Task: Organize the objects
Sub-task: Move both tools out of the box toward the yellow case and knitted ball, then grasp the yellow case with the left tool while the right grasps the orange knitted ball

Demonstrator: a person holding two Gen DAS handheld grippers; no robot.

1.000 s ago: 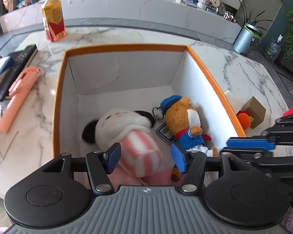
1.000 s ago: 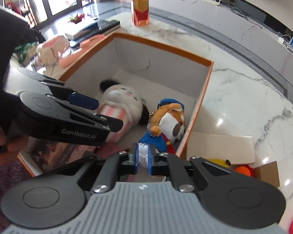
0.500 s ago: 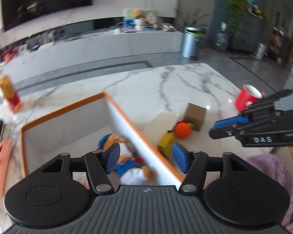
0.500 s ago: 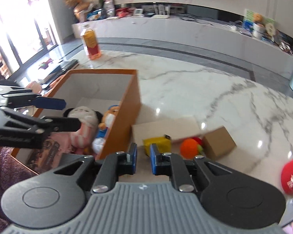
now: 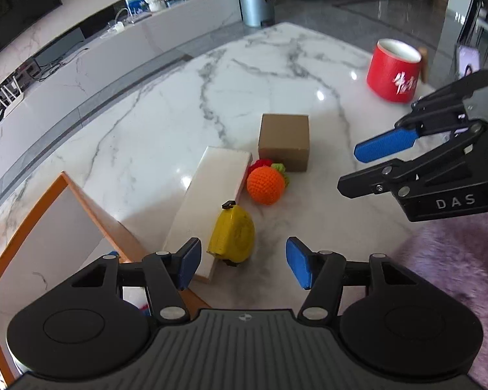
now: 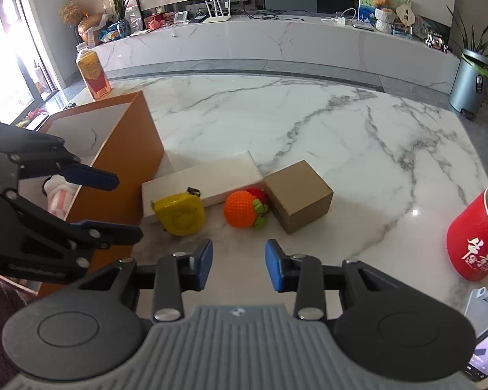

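With my left gripper (image 5: 243, 265) spread wide and empty over the yellow tape measure (image 5: 232, 235) beside the orange box (image 6: 131, 149), my right gripper's (image 6: 238, 265) jaws just opening on nothing, I should straddle it squarely.

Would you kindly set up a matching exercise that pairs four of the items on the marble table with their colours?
Things:
1. tape measure
2. crocheted ball
3. mug
4. small cardboard box

Colours:
A. red
B. brown
C. yellow
D. orange

Pairs: 1-C, 2-D, 3-A, 4-B
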